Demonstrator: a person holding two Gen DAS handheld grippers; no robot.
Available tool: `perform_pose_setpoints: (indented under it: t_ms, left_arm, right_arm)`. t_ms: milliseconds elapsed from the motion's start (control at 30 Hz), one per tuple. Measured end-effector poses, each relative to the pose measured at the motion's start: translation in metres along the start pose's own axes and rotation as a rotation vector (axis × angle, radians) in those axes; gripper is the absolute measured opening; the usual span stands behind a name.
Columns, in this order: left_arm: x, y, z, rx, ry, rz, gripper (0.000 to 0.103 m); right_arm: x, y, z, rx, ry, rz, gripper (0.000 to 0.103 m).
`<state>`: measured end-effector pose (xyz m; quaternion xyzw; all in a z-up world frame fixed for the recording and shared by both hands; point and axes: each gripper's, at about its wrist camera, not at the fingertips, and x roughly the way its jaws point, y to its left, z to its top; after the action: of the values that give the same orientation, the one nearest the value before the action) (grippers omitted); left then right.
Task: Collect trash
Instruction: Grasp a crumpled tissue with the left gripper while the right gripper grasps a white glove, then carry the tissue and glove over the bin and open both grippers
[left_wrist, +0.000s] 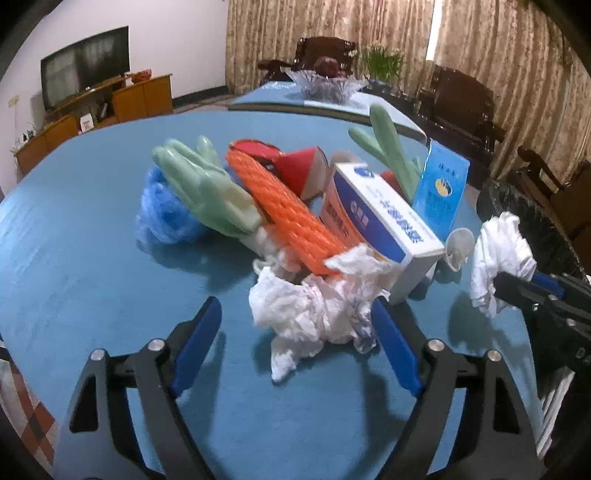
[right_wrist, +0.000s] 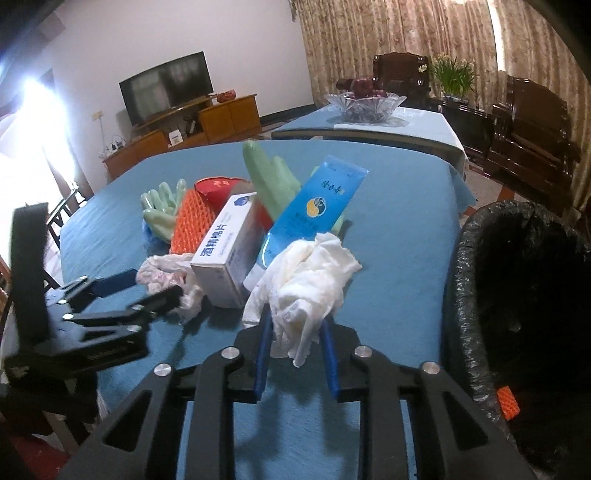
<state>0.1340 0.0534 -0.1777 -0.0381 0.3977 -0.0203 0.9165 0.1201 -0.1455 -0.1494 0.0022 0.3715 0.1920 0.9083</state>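
Trash sits in one heap mid-way across the blue tablecloth (left_wrist: 92, 258): two pale green rubber gloves (left_wrist: 207, 188), an orange foam net sleeve (left_wrist: 288, 210), a crushed red paper cup (left_wrist: 295, 170), a blue-and-white carton (left_wrist: 384, 218) lying tilted on the heap, a blue sachet (left_wrist: 441, 195) standing upright behind the carton, a blue crumpled bag (left_wrist: 162, 214) at the far left, and a small clear plastic cup (left_wrist: 460, 247) just right of the carton. Nearest piece to the left wrist view is a crumpled white plastic bag (left_wrist: 310, 310), touching the carton's near corner. Left gripper (left_wrist: 295, 339) stands wide, blue pads either side of that bag; right pad looks to be at its edge, left pad is apart from it, nothing clamped. Right gripper (right_wrist: 295, 325) is pinched narrow on a wad of white tissue (right_wrist: 310, 280), wad bunched up above the pads with a tail hanging down between them; whether the wad is clear of the cloth I can't tell. It sits just in front of the sachet and carton. Black-lined bin (right_wrist: 517, 295) stands off the table's right edge, beside the right gripper; an orange scrap (right_wrist: 508, 404) shows at its near rim. Glass fruit bowl (right_wrist: 365, 105) is on a second table further back, well apart from the heap.
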Motion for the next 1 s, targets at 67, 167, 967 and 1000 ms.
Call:
perform_pose_setpoints:
  t_ms: [67,167,967,1000]
  left_arm:
    - [0.005,-0.001,-0.001,-0.012,0.014,-0.016,0.065]
    - [0.004,-0.003,0.000,-0.016,0.020,-0.044,0.040]
    - [-0.097,-0.014,0.032,-0.002,-0.163,-0.088,0.010]
    - [-0.102,-0.014,0.033,-0.001,-0.175,-0.092,0.010]
  right_arm:
    - [0.001,0.001,0.001,-0.006,0.002,-0.002,0.025]
    - [0.001,0.000,0.001,-0.012,0.003,0.001,0.025]
    - [-0.064,-0.005,0.040,0.010,-0.157,0.025,0.025]
    - [-0.067,-0.006,0.041,0.015,-0.165,0.024,0.025]
